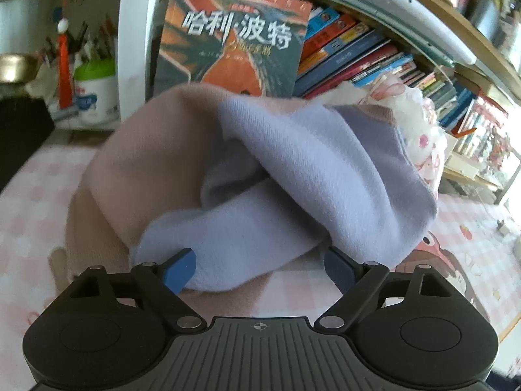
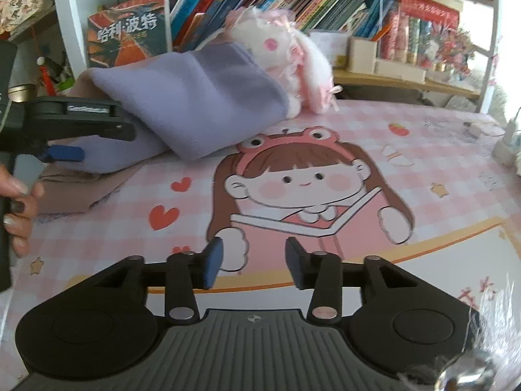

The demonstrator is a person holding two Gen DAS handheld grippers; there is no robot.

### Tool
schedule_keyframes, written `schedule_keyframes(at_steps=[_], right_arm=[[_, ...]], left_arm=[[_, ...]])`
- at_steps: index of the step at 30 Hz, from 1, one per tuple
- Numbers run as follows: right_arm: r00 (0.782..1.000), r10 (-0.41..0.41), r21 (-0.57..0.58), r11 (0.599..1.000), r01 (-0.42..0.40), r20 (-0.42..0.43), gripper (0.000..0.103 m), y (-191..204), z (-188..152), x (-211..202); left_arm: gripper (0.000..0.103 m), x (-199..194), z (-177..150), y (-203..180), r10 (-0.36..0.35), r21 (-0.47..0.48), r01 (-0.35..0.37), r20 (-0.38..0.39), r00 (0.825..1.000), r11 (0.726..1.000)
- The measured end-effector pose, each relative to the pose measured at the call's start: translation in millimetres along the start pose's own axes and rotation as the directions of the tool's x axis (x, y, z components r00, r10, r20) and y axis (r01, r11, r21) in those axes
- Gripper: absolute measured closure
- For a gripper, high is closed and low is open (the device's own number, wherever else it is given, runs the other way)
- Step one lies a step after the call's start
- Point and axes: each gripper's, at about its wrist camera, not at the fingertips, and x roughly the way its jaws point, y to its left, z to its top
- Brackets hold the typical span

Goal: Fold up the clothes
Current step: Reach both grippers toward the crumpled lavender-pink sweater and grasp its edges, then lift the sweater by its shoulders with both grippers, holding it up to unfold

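A lavender knit garment (image 1: pixel 293 176) lies bunched on a beige-pink garment (image 1: pixel 136 176) on the pink checked table mat (image 1: pixel 29 215). My left gripper (image 1: pixel 260 270) is open, its blue pads on either side of the lavender fabric's near fold, not closed on it. In the right wrist view the lavender garment (image 2: pixel 195 104) is at the upper left, with the beige one (image 2: pixel 75 192) under it, and the left gripper (image 2: pixel 65 153) reaches in from the left edge. My right gripper (image 2: pixel 255 265) is open and empty over the cartoon girl print (image 2: pixel 302 179), well to the right of the clothes.
A white and pink plush toy (image 2: pixel 286 55) sits behind the clothes. A shelf of books (image 2: pixel 293 0) and a large standing book (image 1: pixel 234 42) line the back. A white and green tub (image 1: pixel 94 94) stands at the far left. A charger and small items (image 2: pixel 508 143) lie at the right edge.
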Motion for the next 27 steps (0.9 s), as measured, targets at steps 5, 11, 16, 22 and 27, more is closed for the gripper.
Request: schedule_keyframes(at_steps=[5,11,16,22,27], right_arm=[[1.000,0.020,0.043,0.999,-0.020,-0.007,0.051,-13,-2,-2],[0.999,0.031,0.041,0.999,-0.030,-0.026,0.048,-20,-6,-5],[0.998,0.057,0.007,0.998,-0.057,-0.031,0.041,-34,-4,-9],[0.994,0.098,-0.005,0.995,-0.098,-0.043,0.024,-63,0,-9],[0.984,0.169,0.044,0.985,-0.167,-0.049,0.023,-92,5,-8]], left_arm=[[0.015,-1,2,4,-0.036,-0.058,0.036,-0.008,0.999,0.998],[0.015,6,1,-23,-0.114,-0.087,0.111,-0.027,0.993,0.990],[0.037,28,2,-36,-0.107,-0.154,0.095,-0.074,0.992,0.983],[0.080,50,7,-43,-0.102,-0.317,0.069,-0.087,0.991,0.946],[0.095,31,4,-58,-0.102,-0.307,0.083,-0.046,0.994,0.948]])
